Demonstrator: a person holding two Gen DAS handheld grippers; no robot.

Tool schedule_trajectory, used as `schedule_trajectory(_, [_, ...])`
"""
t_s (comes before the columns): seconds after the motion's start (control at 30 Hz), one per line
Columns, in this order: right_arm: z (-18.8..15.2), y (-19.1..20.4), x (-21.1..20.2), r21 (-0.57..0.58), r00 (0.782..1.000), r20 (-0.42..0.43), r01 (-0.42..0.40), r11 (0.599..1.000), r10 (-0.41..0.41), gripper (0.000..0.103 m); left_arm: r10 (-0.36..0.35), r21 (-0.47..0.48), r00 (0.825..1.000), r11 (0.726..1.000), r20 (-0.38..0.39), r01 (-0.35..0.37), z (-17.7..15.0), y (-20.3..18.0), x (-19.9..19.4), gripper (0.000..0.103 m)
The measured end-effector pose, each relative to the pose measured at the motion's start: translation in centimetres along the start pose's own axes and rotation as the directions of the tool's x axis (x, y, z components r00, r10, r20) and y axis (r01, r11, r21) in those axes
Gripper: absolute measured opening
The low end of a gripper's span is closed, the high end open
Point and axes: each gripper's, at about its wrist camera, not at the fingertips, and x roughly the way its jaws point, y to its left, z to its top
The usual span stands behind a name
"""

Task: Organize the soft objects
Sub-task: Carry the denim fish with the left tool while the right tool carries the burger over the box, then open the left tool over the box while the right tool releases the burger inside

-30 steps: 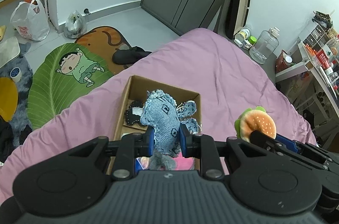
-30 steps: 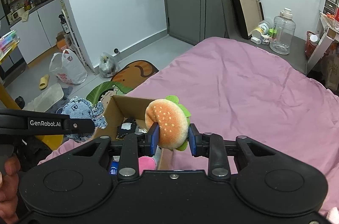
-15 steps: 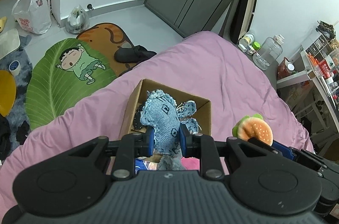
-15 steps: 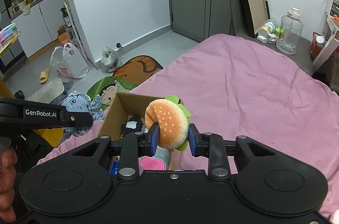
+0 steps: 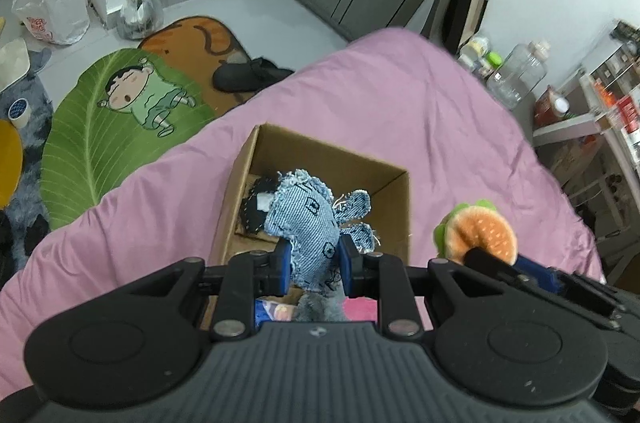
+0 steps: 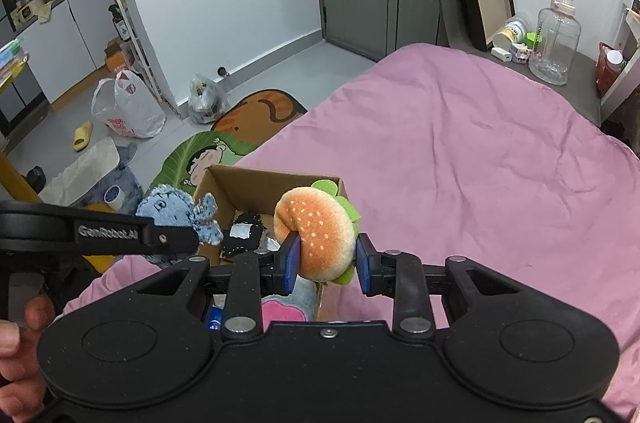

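Note:
My left gripper (image 5: 313, 263) is shut on a blue denim elephant toy (image 5: 310, 219) and holds it above an open cardboard box (image 5: 394, 183) on the pink bed. My right gripper (image 6: 327, 265) is shut on a plush hamburger (image 6: 320, 231) over the box's right rim (image 6: 280, 178). The hamburger also shows in the left wrist view (image 5: 478, 233), right of the box. The elephant shows in the right wrist view (image 6: 176, 209) at the box's left side. Inside the box lie a black-and-white toy (image 6: 242, 233), a pink toy (image 6: 282, 311) and other soft items.
The pink bed cover (image 6: 480, 163) spreads to the right and far side. On the floor left of the bed lie a green leaf mat (image 5: 100, 127), an orange cat mat (image 5: 192, 39), a black slipper (image 5: 244, 75) and plastic bags (image 5: 52, 7). A water jug (image 6: 554, 39) stands beyond the bed.
Both grippers have drawn closer over the box with their toys still held. The box now sits more centred beneath the elephant, and the hamburger is at the box's right rim.

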Motion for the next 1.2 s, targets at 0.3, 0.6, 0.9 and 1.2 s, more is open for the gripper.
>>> schedule_trajectory(0.3, [0.3, 1.0, 1.3, -0.022, 1.000, -0.020, -0.019, 1.000, 0.019, 0.029, 0.028, -0.011, 0.996, 1.000, -0.079, -0.029, 0.3, 0.3, 3.0, 0.026])
schedule_trajectory(0.6, [0.7, 1.4, 3.3, 0.002, 0.998, -0.036, -0.047, 0.999, 0.047, 0.029, 0.035, -0.023, 0.994, 0.999, -0.099, -0.038, 1.4, 0.9, 2.8, 0.027])
schedule_trajectory(0.9, [2.1, 1.6, 3.5, 0.024, 0.999, -0.013, -0.046, 0.999, 0.046, 0.062, 0.061, -0.050, 0.996, 0.997, -0.062, -0.064, 2.6, 1.9, 1.1, 0.033])
schedule_trajectory(1.2, [2.1, -0.1, 2.3, 0.068, 0.999, -0.015, -0.048, 0.997, 0.049, 0.061, 0.068, -0.052, 0.996, 0.996, -0.049, -0.071, 2.5, 1.6, -0.1, 0.073])
